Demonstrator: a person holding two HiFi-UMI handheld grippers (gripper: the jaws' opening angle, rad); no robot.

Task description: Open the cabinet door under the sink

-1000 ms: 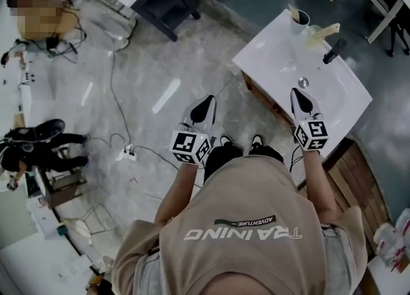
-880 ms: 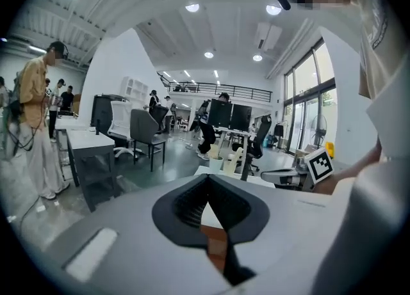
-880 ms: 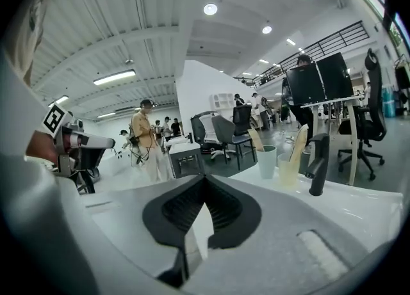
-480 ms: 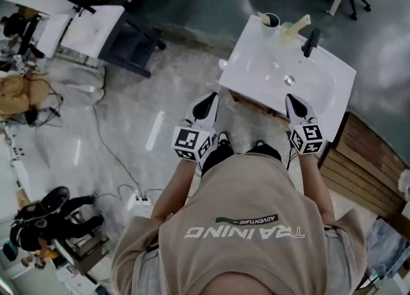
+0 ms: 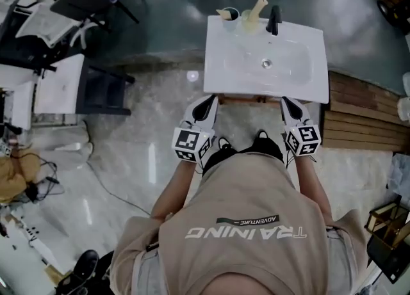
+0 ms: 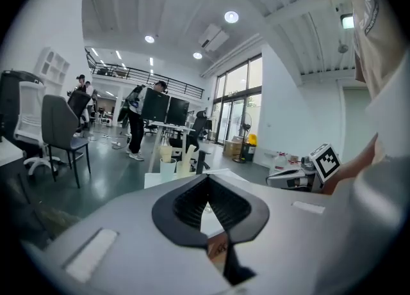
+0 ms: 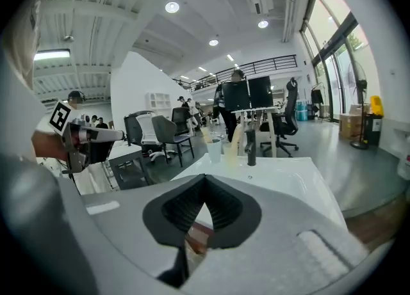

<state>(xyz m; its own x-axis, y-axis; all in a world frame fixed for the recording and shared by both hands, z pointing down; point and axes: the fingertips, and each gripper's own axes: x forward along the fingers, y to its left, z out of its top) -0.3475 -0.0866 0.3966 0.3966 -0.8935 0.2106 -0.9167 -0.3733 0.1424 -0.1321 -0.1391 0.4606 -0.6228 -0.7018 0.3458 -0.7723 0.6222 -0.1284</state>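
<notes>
Left hand-held gripper [image 5: 210,100]: jaws together, empty, at sink's 7 o'clock corner.
Right hand-held gripper [image 5: 285,102]: jaws together, empty, at 5 o'clock corner.
Cabinet [image 5: 250,100]: under sink [image 5: 266,63], ahead at 12 o'clock, only top edge visible.

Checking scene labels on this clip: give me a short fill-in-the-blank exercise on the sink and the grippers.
1. In the head view, the faucet stands to the ___ of the cup.
2. The jaws of the right gripper are ___, with nothing between them.
3. The sink is ___ in colour.
Missing words: right; shut; white.
</notes>
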